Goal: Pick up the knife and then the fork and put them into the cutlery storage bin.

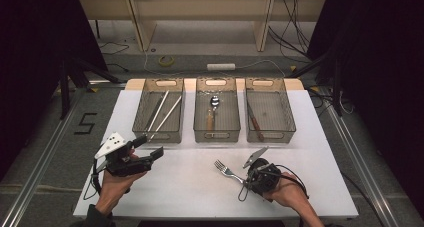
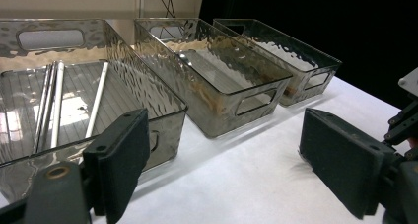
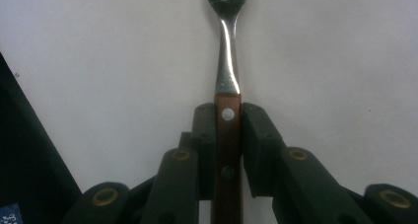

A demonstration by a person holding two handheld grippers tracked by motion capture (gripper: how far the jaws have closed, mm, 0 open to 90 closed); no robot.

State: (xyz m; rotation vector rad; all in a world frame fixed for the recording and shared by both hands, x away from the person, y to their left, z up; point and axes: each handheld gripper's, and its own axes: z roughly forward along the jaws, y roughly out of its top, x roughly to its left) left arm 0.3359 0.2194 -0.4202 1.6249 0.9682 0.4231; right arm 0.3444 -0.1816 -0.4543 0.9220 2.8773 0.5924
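Observation:
A fork (image 1: pixel 225 169) with a brown wooden handle lies on the white table (image 1: pixel 190 192), tines pointing far-left. My right gripper (image 1: pixel 246 179) is shut on its handle; in the right gripper view both pads of that gripper (image 3: pixel 227 115) press the handle's sides and the steel neck of the fork (image 3: pixel 227 61) runs away from them. My left gripper (image 1: pixel 150 146) hovers at the front left, jaws wide open and with nothing in them, aimed at the bins. In the left gripper view that gripper (image 2: pixel 226 160) has only bare table between its pads.
Three clear bins stand in a row at the back. The left bin (image 1: pixel 141 107) holds chopsticks (image 1: pixel 162 111), the middle bin (image 1: pixel 216 136) a spoon (image 1: pixel 212 112), the right bin (image 1: pixel 287 112) a knife (image 1: pixel 254 121). Floor cables lie beyond the table.

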